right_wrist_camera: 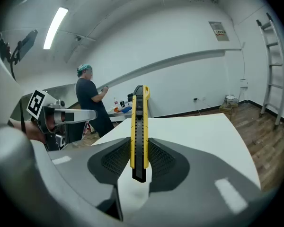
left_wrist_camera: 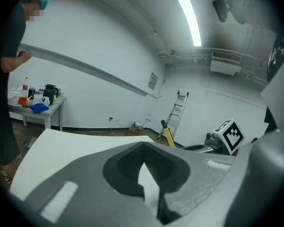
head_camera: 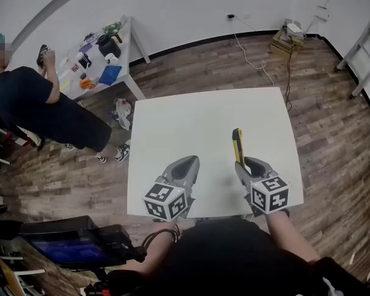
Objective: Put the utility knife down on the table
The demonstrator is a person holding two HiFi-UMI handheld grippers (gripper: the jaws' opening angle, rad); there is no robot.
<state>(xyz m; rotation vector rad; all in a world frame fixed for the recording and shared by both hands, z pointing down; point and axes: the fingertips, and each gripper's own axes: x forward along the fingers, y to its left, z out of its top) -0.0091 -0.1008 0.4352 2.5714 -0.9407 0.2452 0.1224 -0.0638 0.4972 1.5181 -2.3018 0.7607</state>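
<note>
A yellow and black utility knife [head_camera: 237,147] sticks forward out of my right gripper [head_camera: 245,166], above the white table [head_camera: 197,122] near its front right part. In the right gripper view the knife [right_wrist_camera: 138,131] stands clamped between the two grey jaws, and my right gripper [right_wrist_camera: 138,162] is shut on it. My left gripper [head_camera: 184,168] hovers over the table's front edge; in its own view my left gripper [left_wrist_camera: 144,162] has its jaws closed together with nothing between them. The knife [left_wrist_camera: 168,137] also shows from the left gripper view, at the right.
A person in black [head_camera: 43,106] stands at the far left beside a cluttered white side table [head_camera: 95,63]. A ladder [head_camera: 365,48] leans at the far right wall. A box with cables [head_camera: 288,39] sits on the wooden floor behind the table.
</note>
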